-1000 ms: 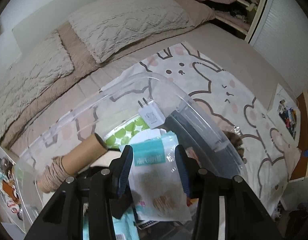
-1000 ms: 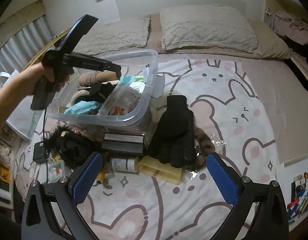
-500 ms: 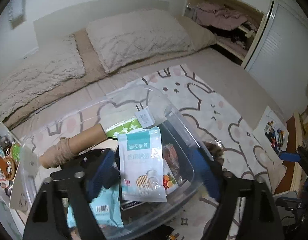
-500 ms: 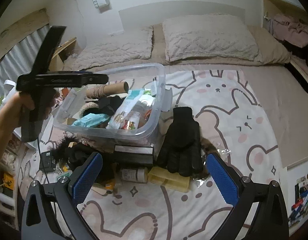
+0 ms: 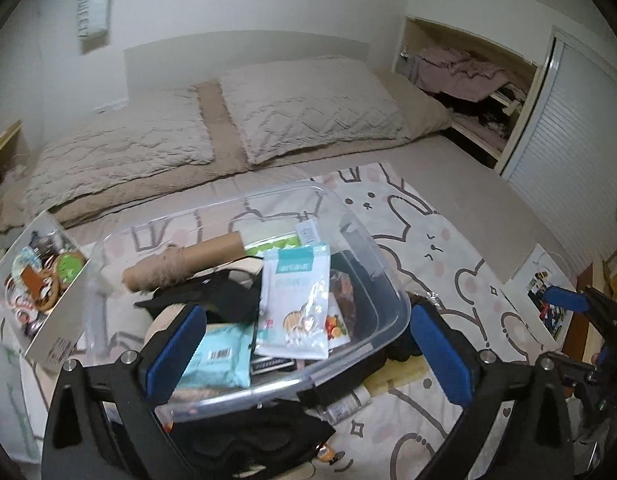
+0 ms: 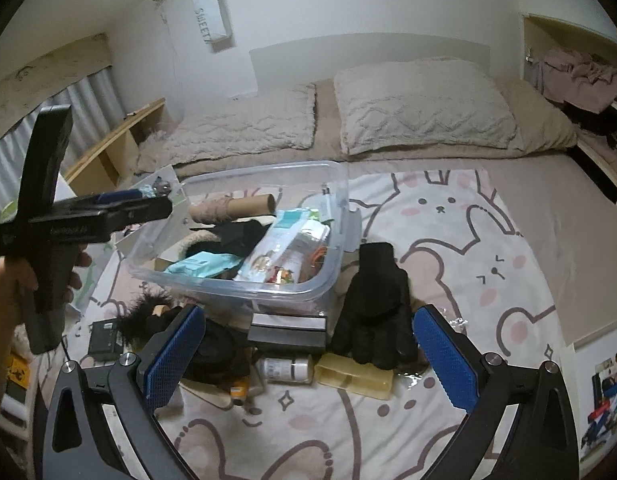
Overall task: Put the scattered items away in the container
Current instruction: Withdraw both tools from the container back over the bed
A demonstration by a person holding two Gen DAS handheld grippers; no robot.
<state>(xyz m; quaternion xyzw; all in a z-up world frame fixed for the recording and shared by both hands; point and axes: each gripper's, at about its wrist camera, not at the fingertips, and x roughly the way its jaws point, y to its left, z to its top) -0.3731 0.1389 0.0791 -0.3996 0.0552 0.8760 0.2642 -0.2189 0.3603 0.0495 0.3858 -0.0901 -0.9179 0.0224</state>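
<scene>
The clear container (image 6: 244, 280) sits on the bed with a white pouch (image 5: 294, 304) lying inside it. Above it, the left gripper (image 5: 308, 344) has just been opening, its fingers wide apart and empty. Near the container's front, the right gripper (image 6: 308, 354) hovers over a black glove (image 6: 372, 300), fingers spread and holding nothing

A bed (image 6: 548, 216) with a rabbit-print blanket (image 6: 488, 264) carries a clear container (image 6: 336, 200). Near its front lie a black glove (image 6: 372, 300), a yellow tray (image 6: 354, 376), a small white bottle (image 6: 286, 369) and a dark box (image 6: 286, 330). Two pillows (image 6: 420, 108) lie at the head.
</scene>
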